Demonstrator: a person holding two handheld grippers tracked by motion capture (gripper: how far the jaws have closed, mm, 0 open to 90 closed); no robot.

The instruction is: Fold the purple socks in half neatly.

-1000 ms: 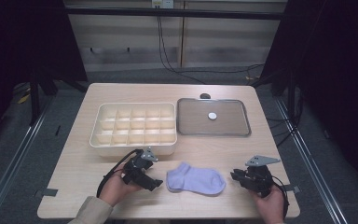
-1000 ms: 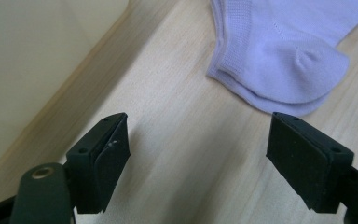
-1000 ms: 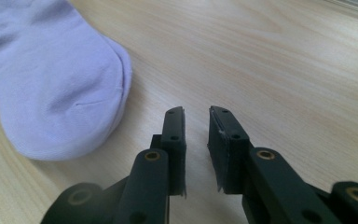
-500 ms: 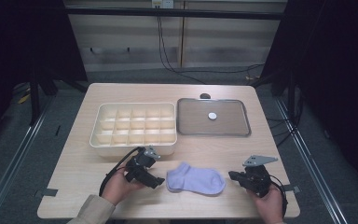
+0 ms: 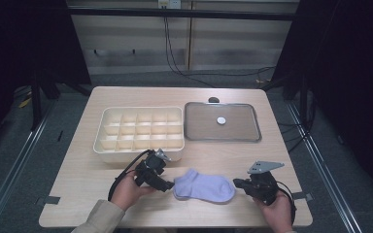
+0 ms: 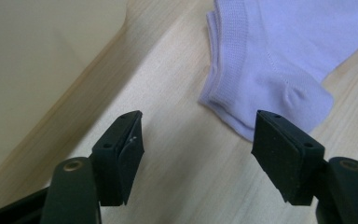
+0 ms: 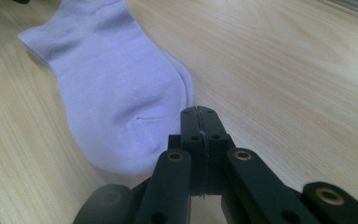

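Near the front edge of the light wooden table (image 5: 223, 94), a flat lilac ankle sock (image 5: 204, 187) is laid on its side, cuff twd the person's left, toe twd the right. It is bracketed by both tools: left gripper (image 5: 167, 187) is held at the cuff end, right gripper (image 5: 236, 183) just beside the toe end.

Left gripper jaws are seen parted approx. halfway & have just been closing; bare wood lies between them, w/ the sock's heel corner (image 6: 279, 88) just ahead of one pad, no cloth pinched.

Right gripper (image 7: 199, 112) jaws are pressed fully together, nothing between; their tip is seen at the sock's toe edge (image 7: 121, 112), contact can't be told.

Behind the sock, a cream plastic organiser box w/ many square compartments (image 5: 141, 128) is set; beside it, a shallow grey metal tray (image 5: 222, 122) w/ a small white round disc (image 5: 220, 120) in it.
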